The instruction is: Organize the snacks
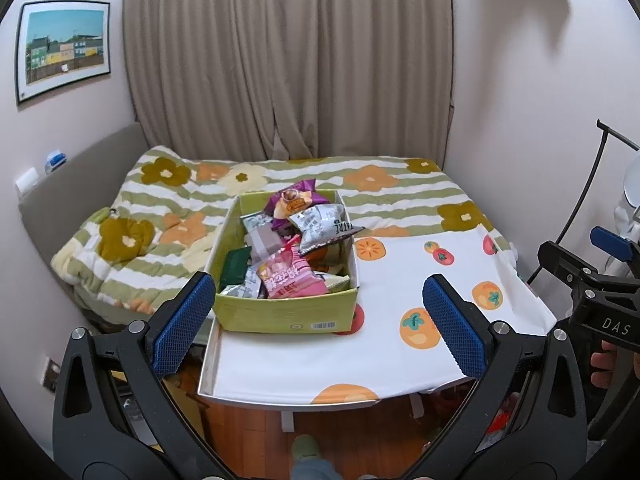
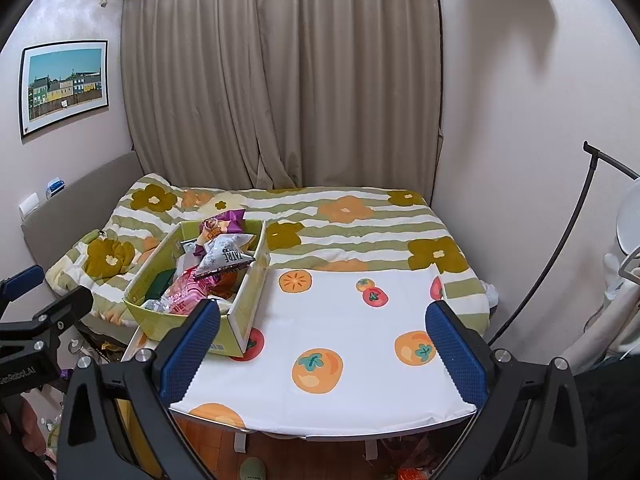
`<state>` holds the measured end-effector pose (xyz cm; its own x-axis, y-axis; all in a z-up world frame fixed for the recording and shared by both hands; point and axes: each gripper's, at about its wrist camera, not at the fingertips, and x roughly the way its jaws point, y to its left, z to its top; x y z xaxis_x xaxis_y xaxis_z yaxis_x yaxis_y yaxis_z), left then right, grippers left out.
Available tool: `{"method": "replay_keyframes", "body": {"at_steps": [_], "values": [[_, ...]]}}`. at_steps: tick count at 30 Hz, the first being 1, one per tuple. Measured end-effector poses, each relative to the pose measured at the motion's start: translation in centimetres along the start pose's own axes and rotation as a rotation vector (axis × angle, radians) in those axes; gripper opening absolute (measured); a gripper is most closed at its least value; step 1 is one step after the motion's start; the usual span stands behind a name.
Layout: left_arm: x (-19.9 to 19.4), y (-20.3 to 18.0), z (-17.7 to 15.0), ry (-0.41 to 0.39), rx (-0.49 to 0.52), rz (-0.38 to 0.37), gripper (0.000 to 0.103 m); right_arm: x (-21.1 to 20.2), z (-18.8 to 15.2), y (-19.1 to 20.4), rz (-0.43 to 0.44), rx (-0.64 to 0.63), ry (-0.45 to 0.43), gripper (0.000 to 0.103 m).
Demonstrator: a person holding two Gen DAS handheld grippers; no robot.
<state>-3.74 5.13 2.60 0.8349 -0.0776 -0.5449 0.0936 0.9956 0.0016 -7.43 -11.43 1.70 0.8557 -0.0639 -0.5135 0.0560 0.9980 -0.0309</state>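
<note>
A green cardboard box (image 1: 280,314) (image 2: 168,322) stands at the left back of a small table covered with a white fruit-print cloth (image 1: 400,280) (image 2: 352,320). It is heaped with snack packets: a pink one (image 1: 290,276) in front, a grey-white one (image 1: 326,226) (image 2: 224,258) on top, a purple one (image 1: 294,196) (image 2: 220,222) at the back. My left gripper (image 1: 320,324) hovers open before the box, holding nothing. My right gripper (image 2: 324,350) hangs open over the table's front, to the right of the box, also holding nothing.
A bed with a green-striped flower quilt (image 1: 160,216) (image 2: 360,220) lies behind the table, with beige curtains (image 1: 288,60) beyond. The other gripper's body shows at the right edge (image 1: 600,300) and left edge (image 2: 36,332). A curved black stand (image 2: 560,248) rises at the right. Wooden floor lies below.
</note>
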Motion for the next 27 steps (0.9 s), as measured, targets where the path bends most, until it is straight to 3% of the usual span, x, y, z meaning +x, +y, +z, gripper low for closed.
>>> {"method": "replay_keyframes", "body": {"at_steps": [27], "values": [[0.47,-0.03,-0.31,0.001,-0.005,-0.003,0.103,0.46,-0.06,-0.11,-0.004,0.001,0.003,0.102]]}}
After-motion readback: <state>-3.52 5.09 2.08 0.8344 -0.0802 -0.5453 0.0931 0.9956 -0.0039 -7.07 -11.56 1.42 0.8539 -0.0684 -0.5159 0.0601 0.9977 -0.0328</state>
